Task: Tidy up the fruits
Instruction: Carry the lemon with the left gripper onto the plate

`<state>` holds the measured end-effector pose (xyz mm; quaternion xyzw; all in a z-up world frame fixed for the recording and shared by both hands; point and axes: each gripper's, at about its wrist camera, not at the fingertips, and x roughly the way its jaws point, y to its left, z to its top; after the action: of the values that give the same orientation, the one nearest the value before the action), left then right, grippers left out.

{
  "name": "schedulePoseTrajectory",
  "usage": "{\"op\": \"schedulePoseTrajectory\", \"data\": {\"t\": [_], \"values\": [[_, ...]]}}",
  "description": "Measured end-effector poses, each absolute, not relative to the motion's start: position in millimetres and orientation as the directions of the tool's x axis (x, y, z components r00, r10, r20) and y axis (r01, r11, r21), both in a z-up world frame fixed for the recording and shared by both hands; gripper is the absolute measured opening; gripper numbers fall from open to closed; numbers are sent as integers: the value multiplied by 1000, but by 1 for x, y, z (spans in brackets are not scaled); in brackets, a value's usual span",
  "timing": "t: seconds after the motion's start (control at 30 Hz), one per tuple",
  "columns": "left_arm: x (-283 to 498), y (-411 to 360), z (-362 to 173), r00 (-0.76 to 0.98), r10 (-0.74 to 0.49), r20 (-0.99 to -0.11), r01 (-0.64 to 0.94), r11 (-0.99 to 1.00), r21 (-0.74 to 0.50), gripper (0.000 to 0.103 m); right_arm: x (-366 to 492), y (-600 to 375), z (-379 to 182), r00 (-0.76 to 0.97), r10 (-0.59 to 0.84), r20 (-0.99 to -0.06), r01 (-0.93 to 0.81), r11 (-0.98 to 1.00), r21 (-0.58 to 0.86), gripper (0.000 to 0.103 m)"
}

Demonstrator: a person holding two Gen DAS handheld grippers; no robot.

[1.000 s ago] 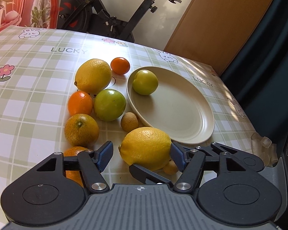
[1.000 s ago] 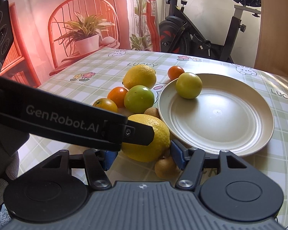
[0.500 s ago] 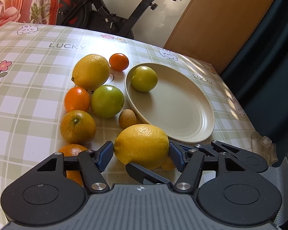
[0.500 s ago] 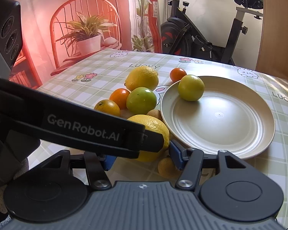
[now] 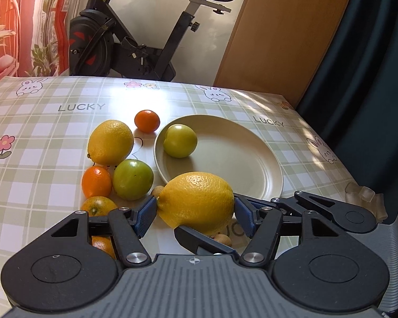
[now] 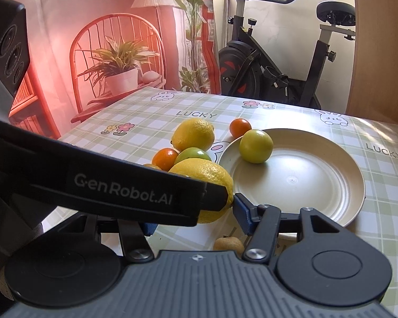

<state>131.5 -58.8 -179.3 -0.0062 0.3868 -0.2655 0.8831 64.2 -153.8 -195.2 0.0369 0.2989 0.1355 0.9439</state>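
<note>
Left wrist view is showing the left gripper (image 5: 195, 213) clamping the large yellow lemon (image 5: 196, 202), now lifting it off the checked tablecloth (image 5: 39, 143) beside the cream round plate (image 5: 241, 159); the right gripper (image 6: 192, 218) is standing apparently empty alongside.

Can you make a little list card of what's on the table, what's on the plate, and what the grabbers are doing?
plate: cream, holds one green fruit
left gripper: shut on a lemon, lifted off the table
right gripper: jaws partly apart beside that lemon; grip unclear
table: checked cloth
loose fruit: second lemon, green fruit, small orange, orange, more oranges partly hidden
small brown fruit: on the cloth under the lemon
</note>
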Motion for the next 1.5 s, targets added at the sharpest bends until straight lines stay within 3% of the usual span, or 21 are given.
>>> {"op": "schedulePoseTrajectory", "data": {"t": [0.13, 0.73, 1.5], "values": [[137, -76, -172, 569, -470, -675, 505, 847, -164, 67, 67, -163, -189, 797, 261, -545, -209, 965, 156, 59], [205, -105, -191, 502, -441, -744, 504, 848, -163, 66, 128, -203, -205, 771, 264, -579, -163, 961, 222, 59], [232, -108, -191, 550, -409, -728, 472, 872, -133, 63, 174, -205, -211, 751, 277, -599, -166, 958, 235, 57]]}}
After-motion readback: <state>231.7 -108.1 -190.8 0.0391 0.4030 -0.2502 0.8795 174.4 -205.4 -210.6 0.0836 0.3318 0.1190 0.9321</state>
